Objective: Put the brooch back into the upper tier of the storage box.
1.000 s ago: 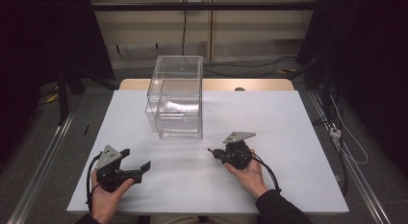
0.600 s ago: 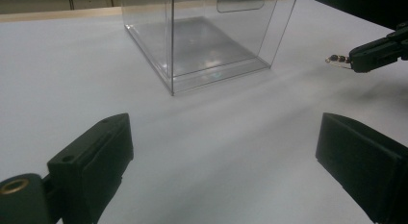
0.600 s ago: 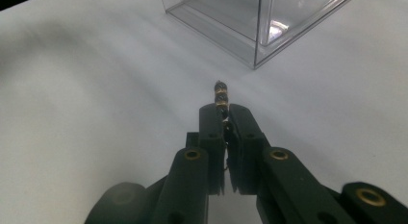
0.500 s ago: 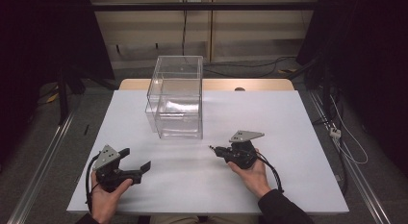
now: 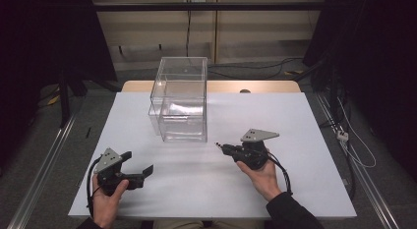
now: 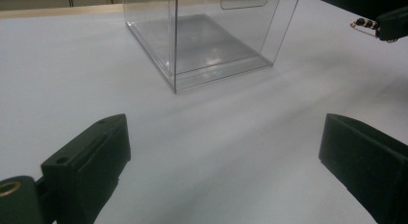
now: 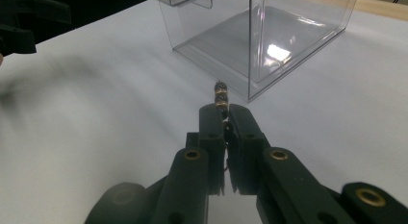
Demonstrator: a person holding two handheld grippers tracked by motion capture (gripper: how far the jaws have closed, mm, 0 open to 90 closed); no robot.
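My right claw (image 7: 224, 112) pinches a thin string of beads (image 7: 221, 95), poking straight out toward the clear box (image 5: 180, 98). My left claw (image 5: 138, 166) is wide open, empty.

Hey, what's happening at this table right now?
A person at a white table holds a gripper in each hand. The right gripper is shut on a short string of small dark beads, pointing toward the clear plastic box. The left gripper rests open, apart from the box.
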